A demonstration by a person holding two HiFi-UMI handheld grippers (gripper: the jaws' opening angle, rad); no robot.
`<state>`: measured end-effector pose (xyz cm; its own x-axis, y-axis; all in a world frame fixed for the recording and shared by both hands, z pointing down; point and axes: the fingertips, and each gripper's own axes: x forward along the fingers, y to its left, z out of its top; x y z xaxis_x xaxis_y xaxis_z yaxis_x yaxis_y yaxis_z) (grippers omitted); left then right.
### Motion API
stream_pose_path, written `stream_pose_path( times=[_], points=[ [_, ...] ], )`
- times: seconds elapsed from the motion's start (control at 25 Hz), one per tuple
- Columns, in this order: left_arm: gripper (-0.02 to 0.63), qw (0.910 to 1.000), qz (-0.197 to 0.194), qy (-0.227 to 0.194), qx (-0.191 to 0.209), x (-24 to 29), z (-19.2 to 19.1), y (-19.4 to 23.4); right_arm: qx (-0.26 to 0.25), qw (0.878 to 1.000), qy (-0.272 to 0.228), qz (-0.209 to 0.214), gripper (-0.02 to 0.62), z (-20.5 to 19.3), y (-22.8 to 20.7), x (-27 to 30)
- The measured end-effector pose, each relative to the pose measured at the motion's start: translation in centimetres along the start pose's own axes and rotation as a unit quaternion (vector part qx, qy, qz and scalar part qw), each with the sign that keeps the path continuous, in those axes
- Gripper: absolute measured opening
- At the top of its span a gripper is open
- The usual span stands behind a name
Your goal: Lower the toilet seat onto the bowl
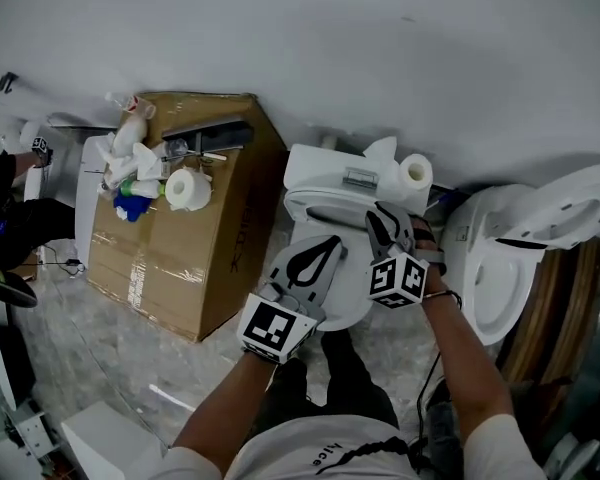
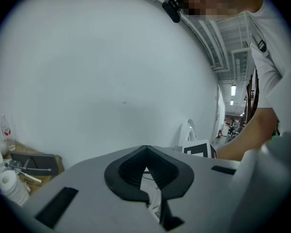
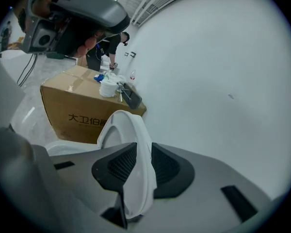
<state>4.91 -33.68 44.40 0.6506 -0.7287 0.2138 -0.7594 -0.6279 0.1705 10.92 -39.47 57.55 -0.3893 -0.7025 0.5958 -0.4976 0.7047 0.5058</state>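
Note:
The white toilet point(image 1: 320, 193) stands against the wall, right in front of me, with its bowl point(image 1: 358, 306) below the grippers. Its seat point(image 3: 127, 125) is raised, a curved white ring standing on edge. My right gripper point(image 3: 139, 147) has the seat's rim between its two black pads, which lie against both sides of it. In the head view that gripper point(image 1: 382, 218) sits at the seat's top edge by the tank. My left gripper point(image 1: 323, 248) hovers over the bowl, its tips point(image 2: 145, 149) meeting with nothing held.
A cardboard box point(image 1: 180, 243) stands left of the toilet, carrying bottles and a paper roll point(image 1: 187, 189). Another paper roll point(image 1: 415, 171) rests on the tank. A second toilet point(image 1: 515, 258) lies at the right. A person is at the far left.

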Motion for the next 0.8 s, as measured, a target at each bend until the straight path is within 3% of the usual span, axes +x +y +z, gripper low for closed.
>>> stream_pose_path(
  times=[0.32, 0.52, 0.8],
  points=[
    [0.011, 0.9997, 0.016, 0.014, -0.012, 0.0, -0.7, 0.7, -0.044, 0.999, 0.021, -0.013, 0.091, -1.0, 0.3, 2.1],
    [0.011, 0.9998, 0.01, 0.012, -0.012, -0.6, -1.0, 0.4, -0.093, 0.994, 0.037, -0.037, 0.046, -0.9, 1.0, 1.5],
    [0.011, 0.9999, 0.0, 0.006, -0.012, -1.9, -0.7, 0.1, -0.093, 0.993, 0.057, -0.041, 0.044, -0.7, 2.1, 0.6]
  ],
)
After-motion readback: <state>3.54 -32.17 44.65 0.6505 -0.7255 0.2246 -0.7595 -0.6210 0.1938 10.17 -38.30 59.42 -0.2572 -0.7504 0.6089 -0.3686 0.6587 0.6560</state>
